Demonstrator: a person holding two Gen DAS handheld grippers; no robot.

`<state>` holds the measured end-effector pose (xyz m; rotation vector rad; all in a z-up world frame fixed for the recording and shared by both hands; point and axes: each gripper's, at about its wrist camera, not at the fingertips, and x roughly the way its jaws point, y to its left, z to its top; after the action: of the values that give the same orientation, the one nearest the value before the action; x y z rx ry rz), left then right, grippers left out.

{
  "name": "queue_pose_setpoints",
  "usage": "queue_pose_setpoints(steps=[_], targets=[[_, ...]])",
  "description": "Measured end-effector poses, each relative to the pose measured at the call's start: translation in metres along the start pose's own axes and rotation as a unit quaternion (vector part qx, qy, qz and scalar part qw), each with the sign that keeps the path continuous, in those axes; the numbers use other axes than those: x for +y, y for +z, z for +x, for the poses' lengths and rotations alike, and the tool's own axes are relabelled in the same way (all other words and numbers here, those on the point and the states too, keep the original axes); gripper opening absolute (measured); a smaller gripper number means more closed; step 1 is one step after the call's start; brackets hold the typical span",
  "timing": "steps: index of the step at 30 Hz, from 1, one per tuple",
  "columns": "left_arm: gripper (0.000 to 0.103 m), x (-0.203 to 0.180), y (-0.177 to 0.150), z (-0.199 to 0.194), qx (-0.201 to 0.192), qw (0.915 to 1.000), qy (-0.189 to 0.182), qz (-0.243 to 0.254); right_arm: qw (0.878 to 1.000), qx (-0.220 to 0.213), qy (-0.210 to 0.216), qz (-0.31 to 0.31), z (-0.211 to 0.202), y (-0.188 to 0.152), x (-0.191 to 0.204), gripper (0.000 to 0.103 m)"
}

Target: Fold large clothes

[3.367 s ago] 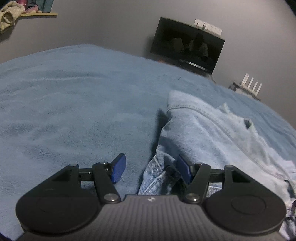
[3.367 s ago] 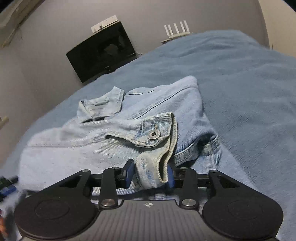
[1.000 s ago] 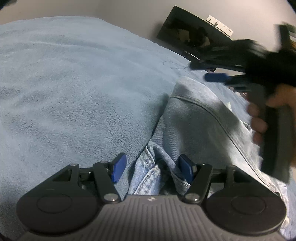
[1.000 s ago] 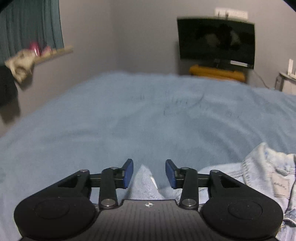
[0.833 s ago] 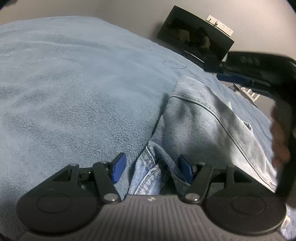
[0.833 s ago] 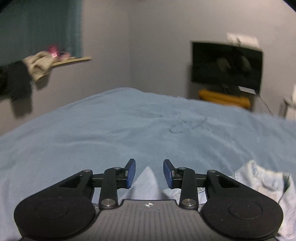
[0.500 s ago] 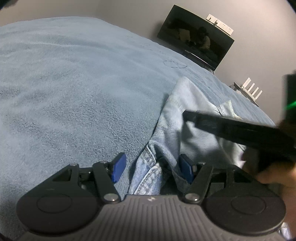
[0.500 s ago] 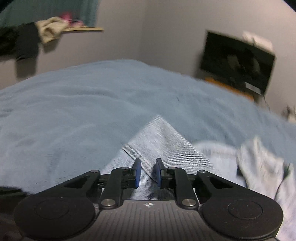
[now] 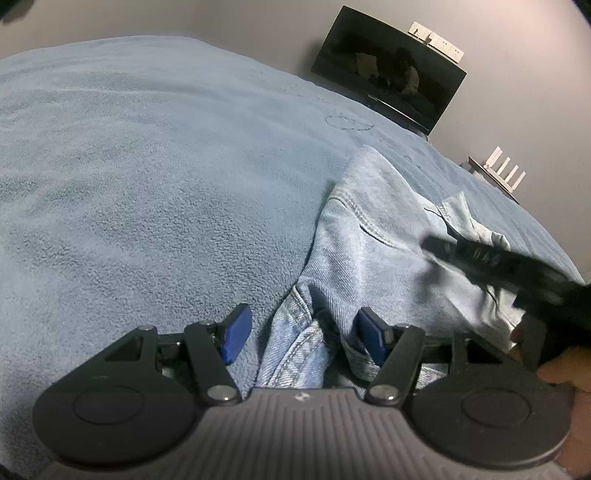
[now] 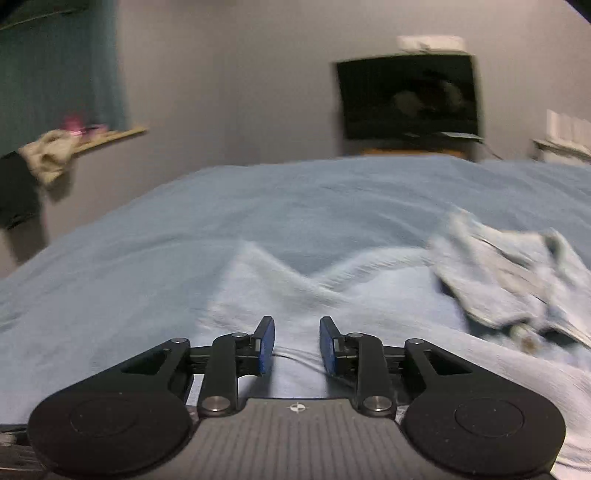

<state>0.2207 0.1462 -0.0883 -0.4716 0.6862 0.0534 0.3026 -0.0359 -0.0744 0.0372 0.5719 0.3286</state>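
A fleecy blue blanket [image 9: 147,184] covers a wide bed and fills most of the left wrist view. Beyond its far edge, against a grey wall, stands a dark flat television [image 9: 388,88] with a white socket strip [image 9: 436,35] above it and a white router with upright antennas [image 9: 502,173] to its right. A pale blue denim jacket [image 9: 369,240] lies on the right part of the bed, its stitched seams showing. A bunched fold of its hem runs up between the jaws of the left gripper [image 9: 303,321]. These stand released: the right pad sits against the fold, while the left pad rests apart from it over the blanket. The black right gripper [image 9: 436,245], blurred, reaches over the jacket from the right, held by a hand [image 9: 565,369]. In the right wrist view the same blanket stretches to the television. A teal curtain [image 10: 55,74] hangs at the left above a wooden shelf [image 10: 110,136] with a beige cloth [image 10: 48,155] draped over its end. The jacket spreads under and ahead of the right gripper, with its collar [image 10: 517,280] rumpled at the right. Its jaws have just been closing and now stand a narrow gap apart, with flat denim beneath and no cloth pinched between the pads.
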Motion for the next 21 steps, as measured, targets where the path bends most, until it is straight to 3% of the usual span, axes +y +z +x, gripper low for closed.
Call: queue_pose_setpoints(steps=[3,5,7,10,15,18,21], targets=[[0.064,-0.002,-0.002,0.002,-0.001,1.0000,0.001,0.003,0.997,0.019,-0.011,0.079,0.006,-0.006,-0.027,0.002],[0.064,-0.003,-0.003,0.003,-0.002,1.0000,0.004,0.007,0.992,0.008,-0.005,0.123,-0.007,-0.006,-0.037,0.003],[0.065,-0.005,-0.004,0.003,-0.002,0.9999,0.006,0.008,0.991,-0.007,-0.003,0.132,-0.033,-0.008,-0.044,0.024],[0.065,-0.005,-0.003,0.000,-0.004,1.0000,0.003,-0.003,0.994,-0.025,-0.018,0.106,-0.090,-0.022,-0.056,0.045],[0.065,-0.014,0.002,-0.015,-0.022,0.9996,-0.019,0.002,0.995,0.015,-0.084,0.058,-0.185,-0.064,-0.093,0.047],[0.065,-0.033,0.000,-0.022,-0.035,0.9978,-0.023,0.052,0.988,0.038,-0.129,0.069,-0.241,-0.095,-0.117,0.047],[0.065,-0.057,-0.008,-0.030,-0.060,0.9898,-0.034,0.125,0.980,0.031,-0.172,0.095,-0.266,-0.114,-0.139,0.048]])
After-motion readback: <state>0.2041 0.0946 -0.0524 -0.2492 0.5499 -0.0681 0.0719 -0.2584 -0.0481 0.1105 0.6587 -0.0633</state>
